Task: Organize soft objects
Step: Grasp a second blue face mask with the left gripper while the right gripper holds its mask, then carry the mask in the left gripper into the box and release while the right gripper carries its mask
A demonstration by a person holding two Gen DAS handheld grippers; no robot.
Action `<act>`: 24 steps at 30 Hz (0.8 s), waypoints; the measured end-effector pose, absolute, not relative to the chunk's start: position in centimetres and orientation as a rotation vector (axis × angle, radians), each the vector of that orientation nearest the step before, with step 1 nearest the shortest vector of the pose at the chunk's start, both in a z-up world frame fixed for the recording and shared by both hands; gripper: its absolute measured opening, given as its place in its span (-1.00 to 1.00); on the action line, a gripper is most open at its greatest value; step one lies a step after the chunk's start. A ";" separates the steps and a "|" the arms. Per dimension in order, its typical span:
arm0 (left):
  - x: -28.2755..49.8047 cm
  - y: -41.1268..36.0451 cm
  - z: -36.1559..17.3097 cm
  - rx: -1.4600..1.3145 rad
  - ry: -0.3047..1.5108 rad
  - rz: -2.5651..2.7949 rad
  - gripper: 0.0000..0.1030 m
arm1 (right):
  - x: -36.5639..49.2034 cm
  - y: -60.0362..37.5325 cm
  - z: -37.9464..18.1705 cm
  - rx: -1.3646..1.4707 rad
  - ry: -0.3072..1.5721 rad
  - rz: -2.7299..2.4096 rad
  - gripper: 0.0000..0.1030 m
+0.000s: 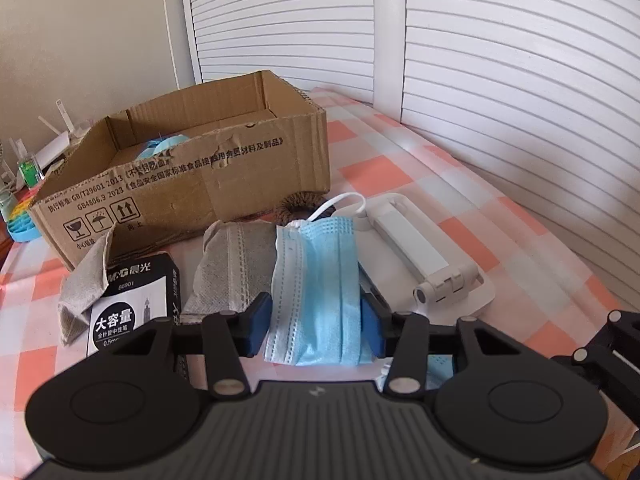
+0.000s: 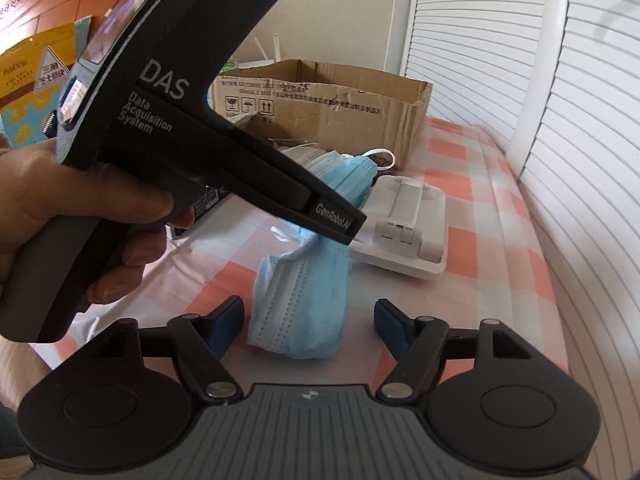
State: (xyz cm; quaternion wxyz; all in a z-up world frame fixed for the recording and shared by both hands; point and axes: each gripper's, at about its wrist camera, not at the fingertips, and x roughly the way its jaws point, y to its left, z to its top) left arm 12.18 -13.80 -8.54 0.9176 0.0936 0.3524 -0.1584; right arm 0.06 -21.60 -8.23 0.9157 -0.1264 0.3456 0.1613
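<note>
My left gripper (image 1: 316, 320) is shut on a folded blue face mask (image 1: 316, 280), which hangs between its blue pads above the checked tablecloth. In the right wrist view the mask (image 2: 300, 304) droops from the left gripper's fingers (image 2: 340, 224). My right gripper (image 2: 308, 320) is open and empty, its jaws either side of the mask's lower end without touching it. An open cardboard box (image 1: 192, 168) stands behind, with something light blue inside. A grey cloth (image 1: 232, 264) and a brown hair tie (image 1: 296, 208) lie in front of the box.
A white folding stand (image 1: 420, 256) lies right of the mask. A black pen box (image 1: 132, 304) sits at the left on another grey cloth. A rainbow pop toy (image 1: 20, 220) lies far left. White shutters run along the right side.
</note>
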 end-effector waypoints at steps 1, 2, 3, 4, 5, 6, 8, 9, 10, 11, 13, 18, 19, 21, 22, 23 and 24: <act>12.3 -13.8 -8.6 0.188 0.726 -0.330 -0.15 | 0.1 -21.6 -8.2 -0.261 0.713 0.330 0.48; 12.4 -13.7 -8.6 0.182 0.729 -0.337 -0.21 | 0.1 -21.6 -8.2 -0.258 0.714 0.330 0.48; 12.4 -13.6 -8.5 0.179 0.727 -0.338 -0.30 | 0.2 -21.6 -8.2 -0.255 0.716 0.330 0.48; 12.4 -13.6 -8.4 0.185 0.720 -0.342 -0.36 | 0.2 -21.6 -8.1 -0.255 0.717 0.328 0.48; 12.3 -13.5 -8.3 0.193 0.716 -0.345 -0.42 | 0.1 -21.6 -8.1 -0.257 0.717 0.325 0.48; 12.3 -13.4 -8.2 0.196 0.712 -0.345 -0.48 | 0.1 -21.6 -8.1 -0.258 0.717 0.322 0.47; 12.2 -13.4 -7.9 0.201 0.708 -0.350 -0.52 | 0.2 -21.5 -8.1 -0.258 0.719 0.319 0.44; 12.2 -13.3 -7.8 0.200 0.707 -0.349 -0.56 | 0.2 -21.4 -8.0 -0.260 0.718 0.319 0.42; 12.1 -13.3 -7.8 0.201 0.708 -0.352 -0.56 | 0.3 -21.3 -8.0 -0.264 0.716 0.314 0.36; 12.1 -13.3 -7.7 0.201 0.709 -0.356 -0.57 | 0.3 -21.2 -8.0 -0.267 0.716 0.311 0.29; 12.1 -13.2 -7.7 0.203 0.707 -0.360 -0.57 | 0.5 -20.9 -8.0 -0.264 0.721 0.309 0.19; 11.9 -13.1 -7.4 0.206 0.703 -0.375 -0.60 | 0.9 -20.8 -7.9 -0.264 0.738 0.307 -0.24; 11.9 -13.0 -7.3 0.206 0.701 -0.379 -0.61 | 1.0 -20.8 -7.8 -0.266 0.741 0.305 -0.29; 11.8 -12.9 -7.1 0.205 0.701 -0.388 -0.64 | 1.1 -20.7 -7.7 -0.269 0.744 0.294 -0.30; 11.8 -12.8 -7.0 0.205 0.702 -0.396 -0.65 | 1.2 -20.7 -7.7 -0.269 0.747 0.290 -0.31; 11.7 -12.7 -7.0 0.206 0.702 -0.400 -0.66 | 1.2 -20.8 -7.6 -0.267 0.748 0.289 -0.31; 11.6 -12.6 -6.8 0.210 0.702 -0.408 -0.67 | 1.1 -20.8 -7.5 -0.265 0.747 0.288 -0.31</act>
